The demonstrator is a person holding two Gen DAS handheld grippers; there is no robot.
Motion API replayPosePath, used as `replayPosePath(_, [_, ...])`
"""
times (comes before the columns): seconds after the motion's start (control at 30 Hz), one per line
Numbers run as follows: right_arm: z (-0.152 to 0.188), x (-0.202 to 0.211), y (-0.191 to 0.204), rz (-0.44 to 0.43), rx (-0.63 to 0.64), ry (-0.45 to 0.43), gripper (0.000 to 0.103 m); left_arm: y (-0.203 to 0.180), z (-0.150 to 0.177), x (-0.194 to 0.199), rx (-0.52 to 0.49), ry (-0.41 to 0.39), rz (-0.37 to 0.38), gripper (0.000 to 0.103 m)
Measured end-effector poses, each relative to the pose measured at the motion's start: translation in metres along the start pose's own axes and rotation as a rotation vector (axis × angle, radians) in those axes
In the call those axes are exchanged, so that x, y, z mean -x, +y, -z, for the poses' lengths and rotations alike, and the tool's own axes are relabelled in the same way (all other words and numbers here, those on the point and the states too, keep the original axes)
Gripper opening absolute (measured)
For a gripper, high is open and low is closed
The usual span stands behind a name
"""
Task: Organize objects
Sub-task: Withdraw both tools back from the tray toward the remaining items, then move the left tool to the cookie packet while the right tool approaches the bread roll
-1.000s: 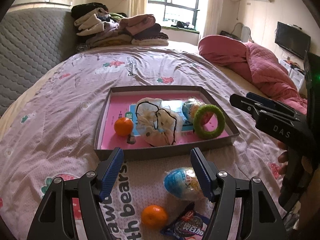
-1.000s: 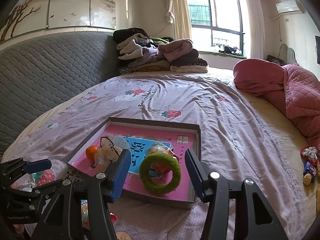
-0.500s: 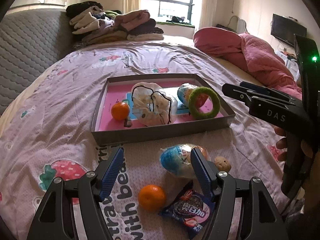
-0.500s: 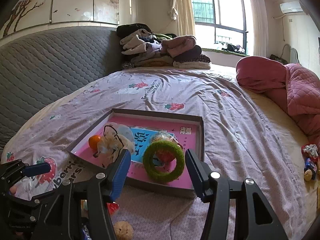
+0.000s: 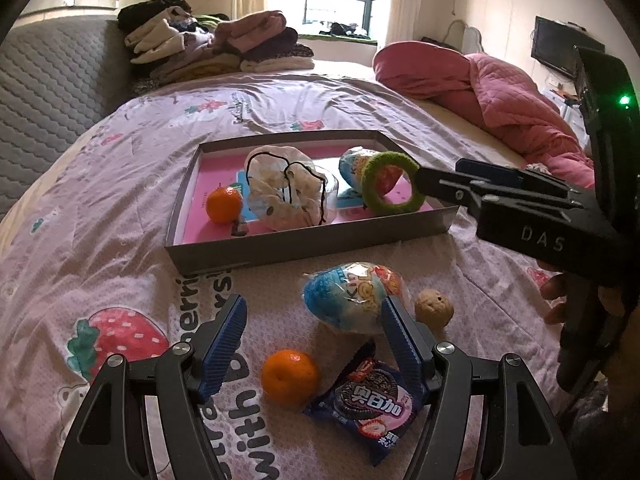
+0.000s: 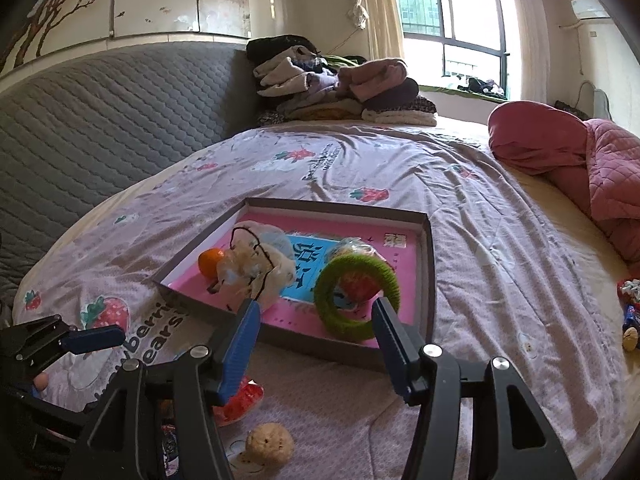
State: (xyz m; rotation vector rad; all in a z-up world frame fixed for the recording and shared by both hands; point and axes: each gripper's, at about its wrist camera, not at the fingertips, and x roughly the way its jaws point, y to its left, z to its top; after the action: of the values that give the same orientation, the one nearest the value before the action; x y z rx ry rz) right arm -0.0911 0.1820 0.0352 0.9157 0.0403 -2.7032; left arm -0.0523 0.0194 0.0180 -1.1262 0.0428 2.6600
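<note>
My left gripper (image 5: 314,336) spread wide, empty, hovering over loose items on strawberry-print bed sheet (image 5: 100,240). Nearest: blue cookie packet (image 5: 366,402), small orange mandarin (image 5: 290,376). Just beyond: blue-and-white foil-wrapped egg toy (image 5: 348,298), beige walnut (image 5: 434,310) beside it. Right gripper (image 6: 316,338) jaws just widened, nothing between. Plan, my call: centre left jaws over mandarin, avoid packet edge, squeeze gently. Destination farther off: shallow grey box with pink floor (image 5: 304,246), already holding green fuzzy ring (image 5: 390,188).
</note>
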Motion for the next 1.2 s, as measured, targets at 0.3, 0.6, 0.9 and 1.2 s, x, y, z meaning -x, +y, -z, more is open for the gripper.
replayPosePath(0.3, [0.003,0.002,0.001,-0.012,-0.013,0.005,0.062,-0.001,0.001,-0.001,0.006,0.010,-0.022,0.071])
replayPosePath(0.6, [0.007,0.004,0.004,-0.014,-0.007,0.018,0.062,-0.009,0.006,-0.006,-0.025,0.024,-0.058,0.071])
replayPosePath(0.9, [0.011,0.011,0.004,-0.012,-0.007,0.014,0.062,-0.011,0.009,-0.005,-0.014,0.035,-0.061,0.071])
replayPosePath(1.2, [0.021,0.020,0.001,-0.013,-0.004,0.018,0.062,-0.011,0.019,0.000,0.031,0.046,-0.049,0.071])
